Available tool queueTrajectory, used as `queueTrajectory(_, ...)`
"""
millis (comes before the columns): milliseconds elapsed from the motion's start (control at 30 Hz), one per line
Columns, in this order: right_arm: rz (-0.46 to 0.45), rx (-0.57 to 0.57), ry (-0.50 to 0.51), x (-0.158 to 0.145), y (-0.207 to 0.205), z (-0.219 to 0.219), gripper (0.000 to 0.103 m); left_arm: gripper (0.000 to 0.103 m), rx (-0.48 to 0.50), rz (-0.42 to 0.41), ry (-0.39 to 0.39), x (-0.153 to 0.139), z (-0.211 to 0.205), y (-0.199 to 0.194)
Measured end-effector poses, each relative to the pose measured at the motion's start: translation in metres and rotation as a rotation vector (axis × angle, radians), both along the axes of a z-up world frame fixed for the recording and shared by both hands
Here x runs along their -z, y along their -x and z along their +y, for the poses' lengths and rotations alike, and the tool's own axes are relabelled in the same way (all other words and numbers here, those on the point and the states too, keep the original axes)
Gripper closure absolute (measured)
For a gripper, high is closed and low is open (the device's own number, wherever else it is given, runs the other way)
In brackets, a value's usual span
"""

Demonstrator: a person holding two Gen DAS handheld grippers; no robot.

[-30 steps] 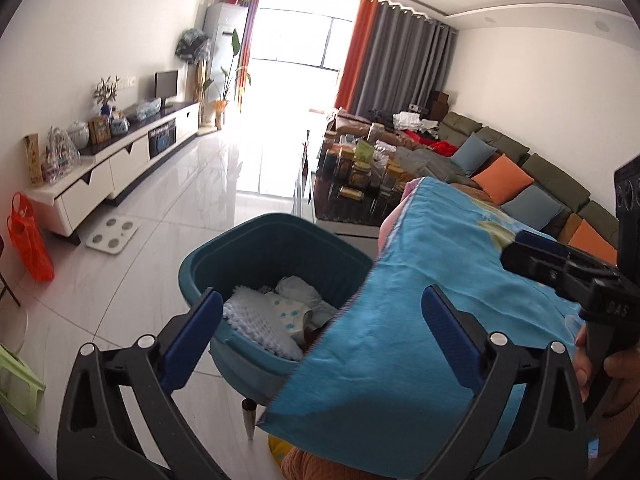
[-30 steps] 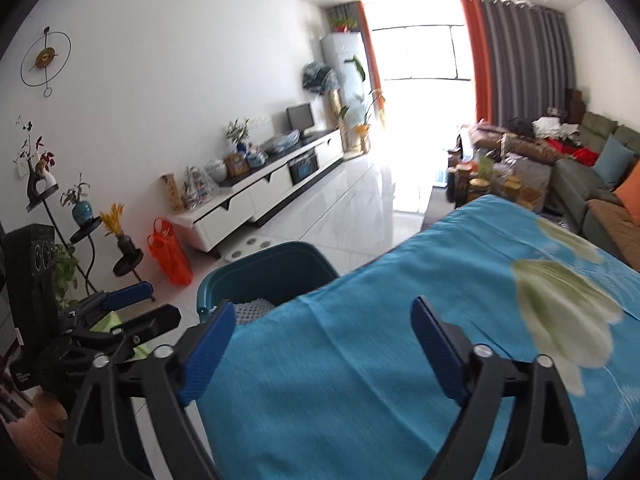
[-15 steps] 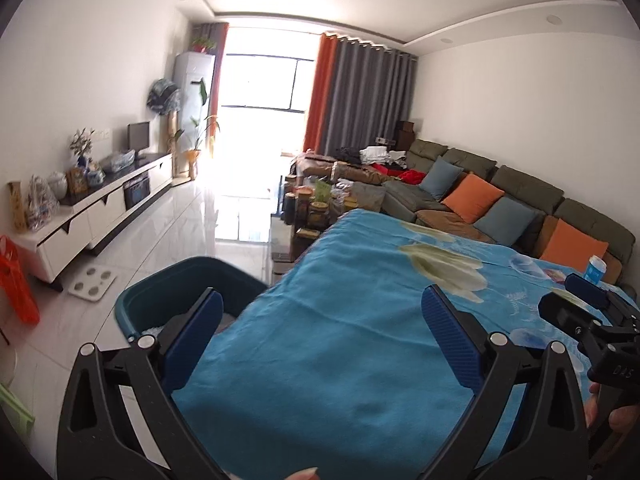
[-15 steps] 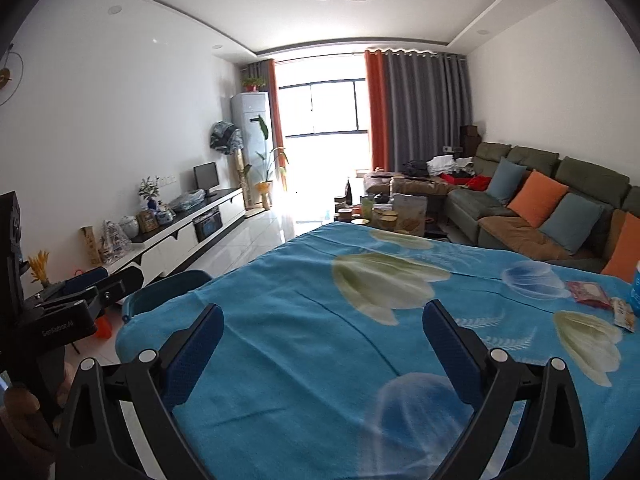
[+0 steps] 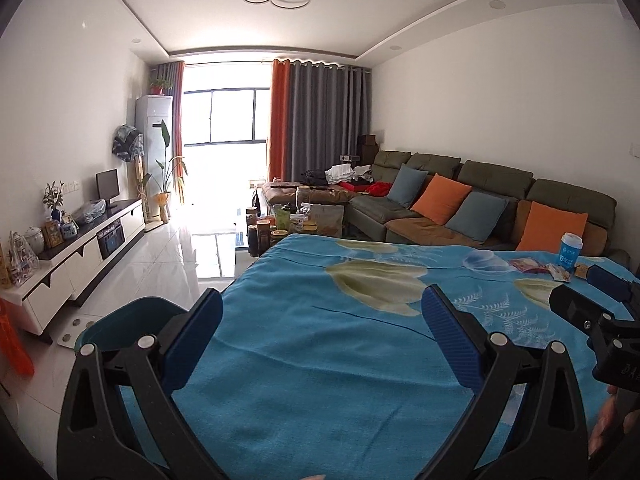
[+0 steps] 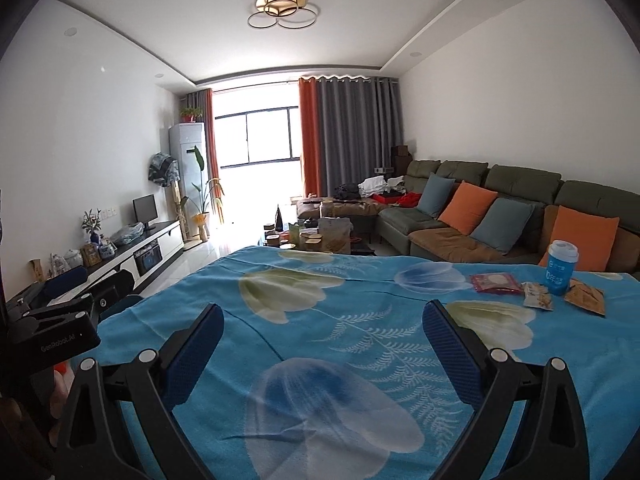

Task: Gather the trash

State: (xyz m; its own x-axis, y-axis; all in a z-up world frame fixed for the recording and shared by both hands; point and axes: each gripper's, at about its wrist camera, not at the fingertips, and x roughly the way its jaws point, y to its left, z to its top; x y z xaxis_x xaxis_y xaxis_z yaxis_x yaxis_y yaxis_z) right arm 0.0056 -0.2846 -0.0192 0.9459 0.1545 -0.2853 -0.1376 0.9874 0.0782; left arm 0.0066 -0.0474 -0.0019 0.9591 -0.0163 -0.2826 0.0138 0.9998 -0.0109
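A table under a blue flowered cloth fills the foreground of both views. At its far right corner stand a blue paper cup, a red wrapper and two crumpled snack packets. The left wrist view also shows the cup and the red wrapper. My left gripper hangs open over the table's near left part, holding nothing. My right gripper is open and empty over the cloth, well short of the trash. A teal bin stands on the floor off the table's left edge.
A white TV cabinet runs along the left wall. A green sofa with orange and blue cushions lines the right wall. A cluttered coffee table stands beyond the table. Shiny floor lies between cabinet and table.
Both views have swung up from the bin and its white trash to look level across the table. The cup and wrappers have come into sight. Both grippers stay open.
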Motion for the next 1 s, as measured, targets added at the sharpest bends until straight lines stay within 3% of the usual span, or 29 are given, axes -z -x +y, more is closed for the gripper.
queueTrajectory(1000,-0.037,0.108,0.003,-0.003,0.016,-0.025,0.007,0.005,0.035,-0.107,-0.023,-0.007,-0.036,0.008)
